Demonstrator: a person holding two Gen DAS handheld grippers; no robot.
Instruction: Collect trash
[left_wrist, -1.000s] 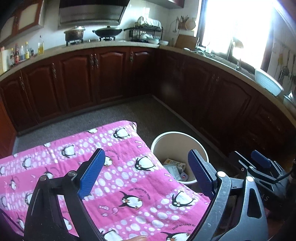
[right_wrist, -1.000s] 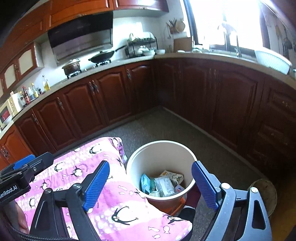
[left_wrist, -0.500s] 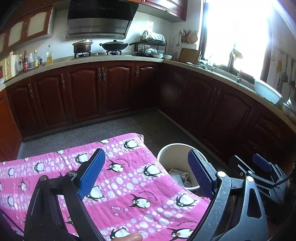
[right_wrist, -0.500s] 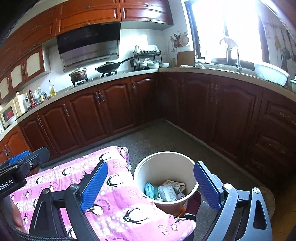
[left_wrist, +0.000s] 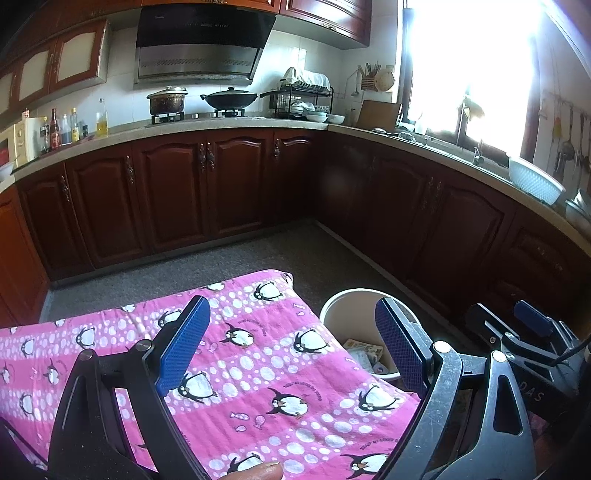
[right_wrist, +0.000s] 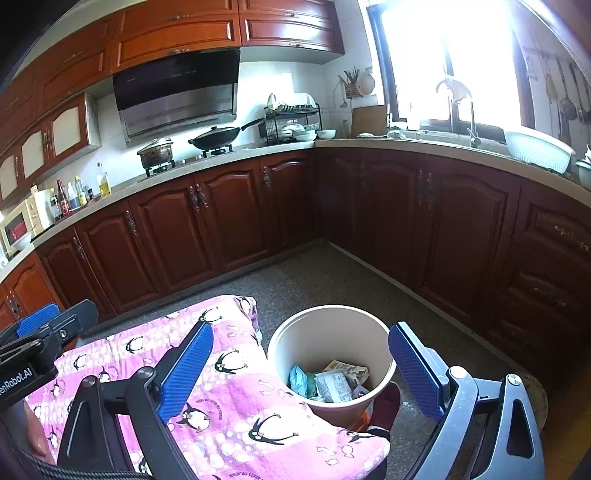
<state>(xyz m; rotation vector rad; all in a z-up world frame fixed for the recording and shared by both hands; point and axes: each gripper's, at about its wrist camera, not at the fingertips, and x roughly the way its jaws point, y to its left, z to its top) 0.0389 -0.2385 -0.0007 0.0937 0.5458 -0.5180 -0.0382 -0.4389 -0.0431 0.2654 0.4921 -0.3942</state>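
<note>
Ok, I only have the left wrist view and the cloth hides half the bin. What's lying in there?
Observer: The right wrist view shows the whole bin. A teal packet lies at its left, next to the wrappers you can see.
Operator: Is the right claw carrying anything?
Observer: No. The right claw is empty. Its jaws have just been opening and stand wide apart.
Operator: Any trash on the floor by the bin?
Observer: An orange thing shows at the bin's foot, but I cannot tell what it is.
</note>
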